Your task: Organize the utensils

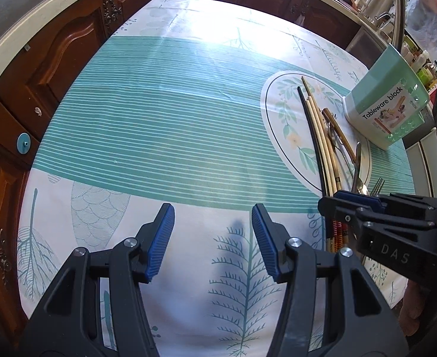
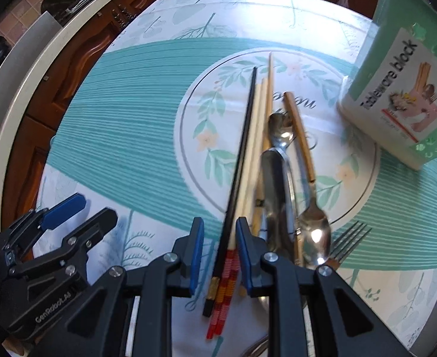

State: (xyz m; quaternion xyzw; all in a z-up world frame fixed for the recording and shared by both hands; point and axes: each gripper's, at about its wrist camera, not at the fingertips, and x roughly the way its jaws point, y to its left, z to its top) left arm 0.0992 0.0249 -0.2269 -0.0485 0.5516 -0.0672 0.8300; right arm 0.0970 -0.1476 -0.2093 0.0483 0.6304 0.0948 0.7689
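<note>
Right wrist view showed the right gripper [image 2: 218,247] with jaws narrowed around a black chopstick [image 2: 242,148] and pale chopsticks [image 2: 254,154]. The pads stood just beside them, and whether they pressed could not be told. The chopsticks' near ends, banded red and orange, passed under the gripper body. Beside them lay a blurred heap of utensils: a spoon [image 2: 315,235], a second spoon [image 2: 281,132] and a brown handle [image 2: 298,136]. A fork [image 2: 349,241] showed only its tines. All rested on the tablecloth [image 2: 129,136], near a green box [image 2: 397,89] lettered "Tableware block", cut off at the frame edge.

Left wrist view showed the left gripper [image 1: 212,223] about half open, empty, above bare cloth, well apart from the utensils [image 1: 334,154]. The right gripper hid their near ends there.
</note>
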